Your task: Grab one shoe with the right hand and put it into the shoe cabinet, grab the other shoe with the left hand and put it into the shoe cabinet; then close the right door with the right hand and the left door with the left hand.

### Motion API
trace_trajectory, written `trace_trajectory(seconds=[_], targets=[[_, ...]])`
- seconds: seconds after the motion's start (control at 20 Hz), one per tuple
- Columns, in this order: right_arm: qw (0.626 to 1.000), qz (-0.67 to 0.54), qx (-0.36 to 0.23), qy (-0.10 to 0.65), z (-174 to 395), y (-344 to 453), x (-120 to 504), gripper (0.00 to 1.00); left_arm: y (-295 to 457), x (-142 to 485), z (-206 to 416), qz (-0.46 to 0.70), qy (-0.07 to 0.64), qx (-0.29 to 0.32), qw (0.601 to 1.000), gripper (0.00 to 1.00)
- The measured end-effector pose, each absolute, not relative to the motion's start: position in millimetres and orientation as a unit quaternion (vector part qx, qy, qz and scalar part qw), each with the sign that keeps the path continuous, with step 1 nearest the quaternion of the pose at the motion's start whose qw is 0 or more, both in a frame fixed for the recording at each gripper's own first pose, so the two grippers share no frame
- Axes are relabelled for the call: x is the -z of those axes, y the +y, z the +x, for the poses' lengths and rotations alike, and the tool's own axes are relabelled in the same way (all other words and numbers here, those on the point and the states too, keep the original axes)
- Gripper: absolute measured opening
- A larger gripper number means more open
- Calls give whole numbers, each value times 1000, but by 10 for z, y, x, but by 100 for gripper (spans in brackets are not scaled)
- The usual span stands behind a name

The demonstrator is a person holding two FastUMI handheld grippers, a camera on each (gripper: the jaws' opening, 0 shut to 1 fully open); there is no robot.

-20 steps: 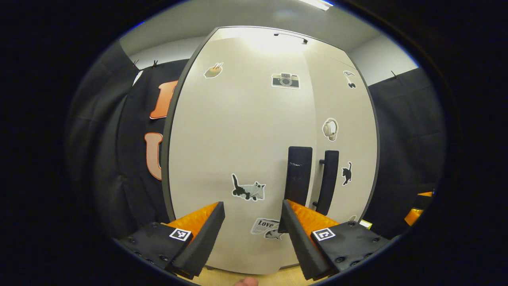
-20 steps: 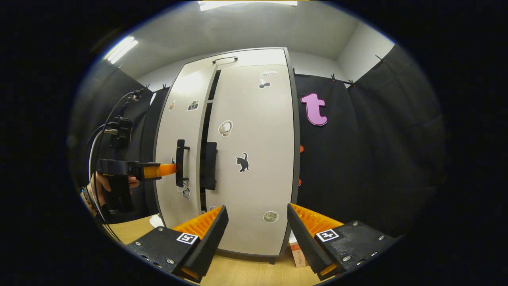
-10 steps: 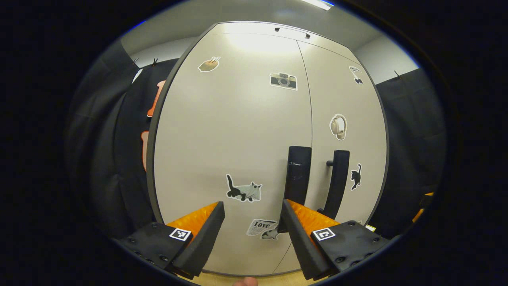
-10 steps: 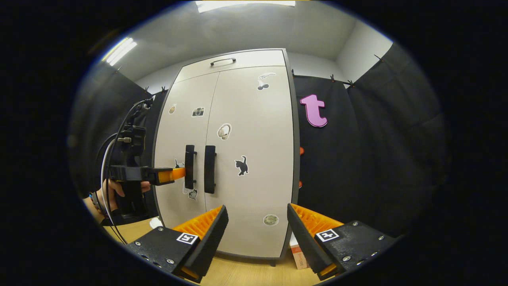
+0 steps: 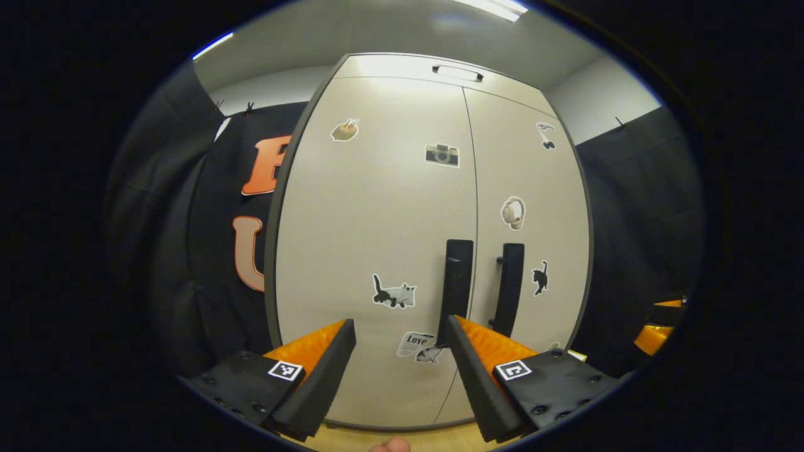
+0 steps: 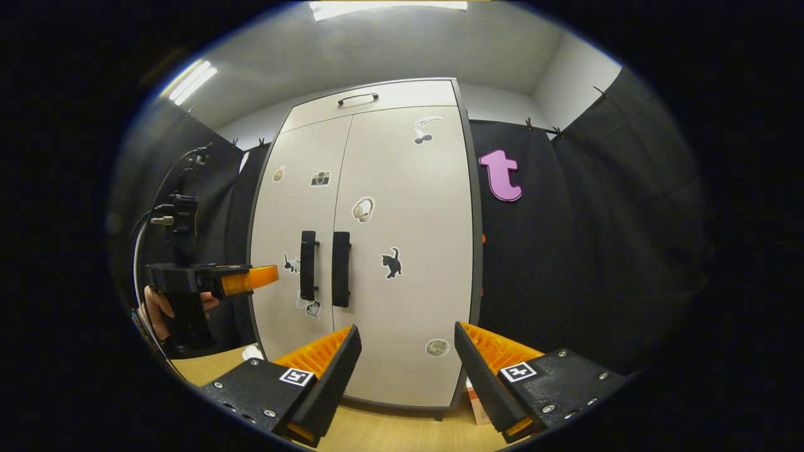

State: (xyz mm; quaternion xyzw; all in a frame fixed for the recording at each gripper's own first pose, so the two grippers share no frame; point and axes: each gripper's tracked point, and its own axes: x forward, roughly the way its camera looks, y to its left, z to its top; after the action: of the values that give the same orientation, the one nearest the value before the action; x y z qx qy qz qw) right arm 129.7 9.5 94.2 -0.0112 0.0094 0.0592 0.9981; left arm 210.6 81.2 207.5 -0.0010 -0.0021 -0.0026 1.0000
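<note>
Right gripper view shows the whole shoe cabinet standing on the wooden floor, with the left door and the right door both flat and shut, their two dark handles side by side near the middle seam. At 9 o'clock the left gripper hangs just beside the left door, apart from it, held by a hand. A small box stands at 5 o'clock by the cabinet foot. The right gripper is wide open and holds nothing.

Left gripper view brings the doors closer, so a cat sticker on the left door is clear. The left gripper is also spread wide, empty.
</note>
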Motion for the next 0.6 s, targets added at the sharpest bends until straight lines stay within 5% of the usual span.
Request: trace_trajectory(seconds=[0.6], targets=[[997, 1, -76, -6, 983, 301, -981, 92, 827, -1908, 1200, -1, -9, 1, 1000, 96]])
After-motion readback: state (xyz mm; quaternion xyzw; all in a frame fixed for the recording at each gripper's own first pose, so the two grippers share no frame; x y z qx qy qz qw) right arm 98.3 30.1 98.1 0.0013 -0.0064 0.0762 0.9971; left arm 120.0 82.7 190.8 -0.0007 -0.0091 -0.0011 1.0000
